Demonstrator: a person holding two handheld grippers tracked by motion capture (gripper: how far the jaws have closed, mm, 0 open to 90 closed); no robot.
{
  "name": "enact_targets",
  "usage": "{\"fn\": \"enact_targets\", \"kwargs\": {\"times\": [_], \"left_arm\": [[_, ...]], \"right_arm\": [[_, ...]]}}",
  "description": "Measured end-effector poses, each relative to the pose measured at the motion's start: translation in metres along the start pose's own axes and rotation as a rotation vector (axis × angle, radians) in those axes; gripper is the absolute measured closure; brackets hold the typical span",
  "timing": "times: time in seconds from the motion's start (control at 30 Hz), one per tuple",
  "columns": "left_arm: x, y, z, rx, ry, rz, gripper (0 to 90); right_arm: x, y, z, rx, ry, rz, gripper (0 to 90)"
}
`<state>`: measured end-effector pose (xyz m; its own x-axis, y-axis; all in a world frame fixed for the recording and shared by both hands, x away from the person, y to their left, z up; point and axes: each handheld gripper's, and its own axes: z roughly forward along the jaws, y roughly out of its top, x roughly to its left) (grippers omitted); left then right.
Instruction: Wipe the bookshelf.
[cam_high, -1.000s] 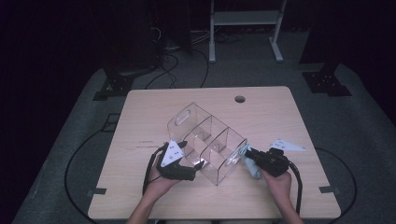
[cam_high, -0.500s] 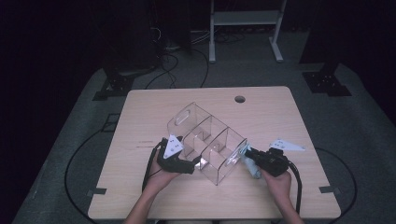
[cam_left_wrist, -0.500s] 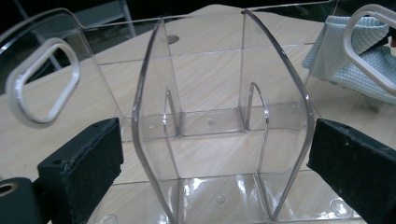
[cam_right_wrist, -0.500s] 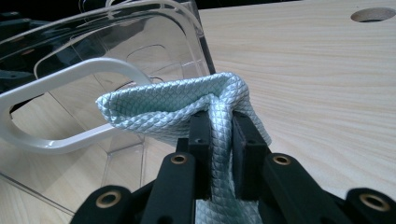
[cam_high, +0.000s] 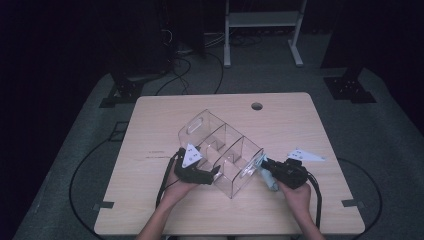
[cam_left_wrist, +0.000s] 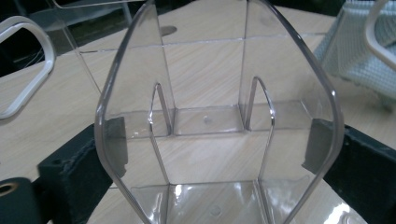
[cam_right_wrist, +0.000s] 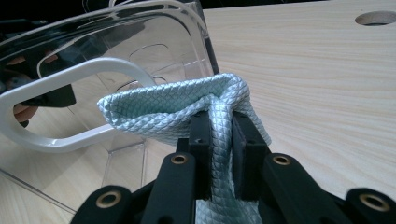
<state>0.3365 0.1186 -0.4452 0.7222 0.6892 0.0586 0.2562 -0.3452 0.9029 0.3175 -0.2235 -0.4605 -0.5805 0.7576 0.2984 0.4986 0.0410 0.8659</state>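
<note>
A clear plastic organizer (cam_high: 220, 147) with several compartments lies slantwise on the wooden table (cam_high: 165, 125). My left gripper (cam_high: 215, 175) straddles its near left corner. In the left gripper view its black fingers (cam_left_wrist: 70, 172) sit wide apart against the two outer walls of the organizer (cam_left_wrist: 219, 116). The jaws have just been closing, with the organizer between them. My right gripper (cam_right_wrist: 219, 135) is shut on a pale blue-green textured cloth (cam_right_wrist: 187, 102). The cloth bunches against the organizer's end wall (cam_right_wrist: 116, 51), beside its white-rimmed handle slot. In the high view the right gripper (cam_high: 263, 165) and the cloth (cam_high: 268, 179) are at the organizer's right end.
A round cable hole (cam_high: 256, 106) is near the table's far edge. Faint dark marks (cam_high: 155, 152) lie left of my left hand. Cables trail from both grippers over the table's near edge. A metal stand (cam_high: 260, 20) is on the dark floor beyond.
My left gripper has shifted slightly down and in toward the organizer's corner. The right gripper and the cloth have stayed put.
</note>
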Motion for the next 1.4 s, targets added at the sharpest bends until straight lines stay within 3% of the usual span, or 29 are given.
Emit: {"fn": "enact_targets", "kwargs": {"times": [0.2, 0.3, 0.5, 0.67, 0.87, 1.03, 1.2, 1.33, 1.4], "left_arm": [[0.003, -0.003, -0.011, 0.012, -0.009, -0.015, 8.5], [-0.002, -0.007, -0.018, 0.005, -0.001, -0.026, 8.6], [-0.004, -0.012, -0.027, -0.002, 0.001, -0.031, 8.6], [-0.003, -0.014, -0.029, -0.01, 0.01, -0.037, 8.4], [-0.004, -0.015, -0.029, -0.015, 0.011, -0.032, 8.2], [-0.004, -0.014, -0.029, -0.009, 0.014, -0.03, 8.0], [-0.004, -0.014, -0.029, -0.008, 0.016, -0.028, 7.9], [-0.004, -0.014, -0.029, -0.005, 0.017, -0.027, 7.8], [-0.004, -0.014, -0.028, -0.007, 0.019, -0.026, 7.6]], "right_arm": [[0.006, 0.001, 0.003, 0.013, 0.023, -0.016, 79.7], [0.01, 0.006, -0.003, -0.013, 0.033, -0.019, 79.7], [0.028, 0.016, -0.015, -0.064, 0.03, -0.089, 79.7], [0.022, -0.002, 0.0, 0.006, 0.043, -0.051, 79.7], [0.03, 0.012, -0.011, -0.055, 0.047, -0.099, 79.6], [0.024, 0.009, -0.008, -0.044, 0.062, -0.059, 79.7], [0.036, 0.016, -0.016, -0.08, 0.059, -0.12, 79.7], [0.028, 0.009, -0.009, -0.056, 0.07, -0.068, 79.7], [0.032, 0.011, -0.011, -0.061, 0.072, -0.084, 79.6]]}}
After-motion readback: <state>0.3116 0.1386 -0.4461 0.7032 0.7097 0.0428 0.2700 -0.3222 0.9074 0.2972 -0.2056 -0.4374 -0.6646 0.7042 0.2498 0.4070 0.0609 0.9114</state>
